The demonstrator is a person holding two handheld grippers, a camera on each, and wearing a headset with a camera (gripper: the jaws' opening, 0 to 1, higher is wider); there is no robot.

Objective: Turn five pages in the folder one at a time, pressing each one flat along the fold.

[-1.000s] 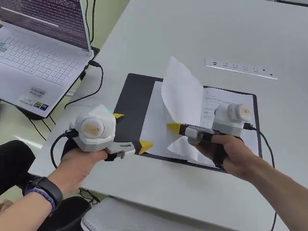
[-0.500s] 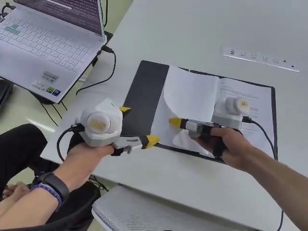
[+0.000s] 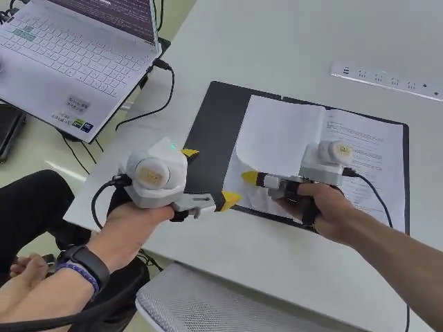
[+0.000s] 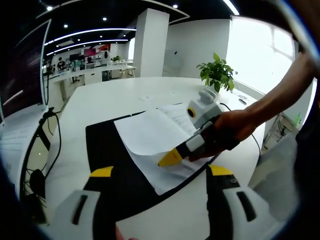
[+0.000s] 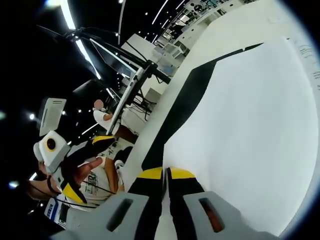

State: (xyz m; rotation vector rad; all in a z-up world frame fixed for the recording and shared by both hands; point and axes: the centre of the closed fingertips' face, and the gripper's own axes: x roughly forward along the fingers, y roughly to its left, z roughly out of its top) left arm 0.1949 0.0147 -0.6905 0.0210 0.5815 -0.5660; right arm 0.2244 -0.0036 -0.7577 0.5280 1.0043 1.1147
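The black folder [image 3: 208,128] lies open on the white table, and the left gripper view also shows the folder [image 4: 100,142]. A white page [image 3: 280,135] has swung over to the left and lies low, curled up at its near corner. My right gripper [image 3: 250,178] is shut on that near edge of the page [image 5: 250,115], its yellow tips together [image 5: 165,175]. The printed right-hand page [image 3: 367,149] lies flat behind it. My left gripper [image 3: 208,176] hovers open over the folder's near left corner, holding nothing; its jaws [image 4: 161,172] stand wide apart.
An open laptop [image 3: 76,55] sits at the far left with a cable [image 3: 149,104] running toward the folder. A white power strip [image 3: 387,79] lies at the back right. A chair seat [image 3: 208,308] is just below the table's near edge.
The page, held upright a second ago, has come down to the left and now lies nearly flat. The right gripper has dropped with it. The left gripper has stayed open near the folder's corner.
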